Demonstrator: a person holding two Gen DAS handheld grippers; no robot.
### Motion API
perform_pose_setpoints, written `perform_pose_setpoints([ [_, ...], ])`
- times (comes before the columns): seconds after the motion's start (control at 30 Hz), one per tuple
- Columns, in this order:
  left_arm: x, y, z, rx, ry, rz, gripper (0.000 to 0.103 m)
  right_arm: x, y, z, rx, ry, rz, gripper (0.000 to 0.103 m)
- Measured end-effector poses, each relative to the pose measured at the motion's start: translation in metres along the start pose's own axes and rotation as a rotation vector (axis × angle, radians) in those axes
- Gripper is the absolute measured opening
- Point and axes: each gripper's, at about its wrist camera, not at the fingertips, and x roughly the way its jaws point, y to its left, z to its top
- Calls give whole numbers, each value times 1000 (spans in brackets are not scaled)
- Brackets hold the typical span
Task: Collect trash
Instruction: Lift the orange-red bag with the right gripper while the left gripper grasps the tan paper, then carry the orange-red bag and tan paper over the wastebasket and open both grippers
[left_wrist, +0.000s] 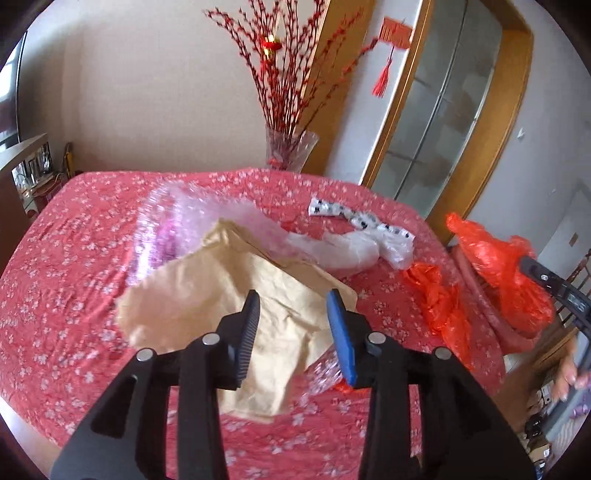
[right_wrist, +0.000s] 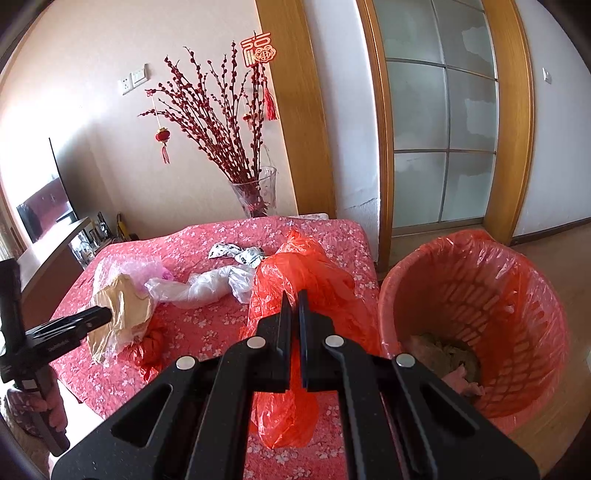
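My left gripper (left_wrist: 293, 295) hangs open over a crumpled brown paper (left_wrist: 207, 295) on the red floral table (left_wrist: 74, 240); the paper shows between and below the fingers. In the right wrist view its tip (right_wrist: 105, 314) meets the brown paper (right_wrist: 125, 314). My right gripper (right_wrist: 294, 295) is shut on a red plastic bag (right_wrist: 306, 266), held up over the table's right side. That red bag (left_wrist: 498, 266) also shows in the left wrist view. A red-lined bin (right_wrist: 461, 240) stands to the right of the table, with some trash inside.
Bubble wrap (left_wrist: 173, 221), a clear plastic bag (left_wrist: 343, 251), a black-and-white wrapper (left_wrist: 354, 216) and a second red bag (left_wrist: 439, 295) lie on the table. A glass vase of red branches (right_wrist: 256, 192) stands behind the far edge. A glazed door (right_wrist: 443, 129) is behind the bin.
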Motion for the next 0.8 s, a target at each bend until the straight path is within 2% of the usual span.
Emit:
perform_pose_setpoints([
  [0.13, 26, -12, 2, 22, 70, 95, 41, -1, 1, -1, -3, 4, 0, 4],
  [0.17, 30, -14, 2, 27, 81, 108, 31, -1, 1, -2, -5, 5, -1, 4],
  [0.2, 33, -14, 1, 29, 88, 109, 16, -1, 0, -2, -5, 6, -1, 4],
  [0.27, 34, -12, 1, 14, 89, 85, 5, -2, -1, -3, -3, 6, -1, 4],
  [0.3, 32, -10, 2, 10, 83, 78, 3, -2, -3, -3, -1, 5, 0, 4],
  [0.6, -15, -4, 25, -13, -23, -39, 2, -12, -9, 3, 9, -28, 7, 4],
  [0.8, -41, -19, 47, -8, -86, -126, 2, -18, -15, 7, 22, -50, 0, 4],
])
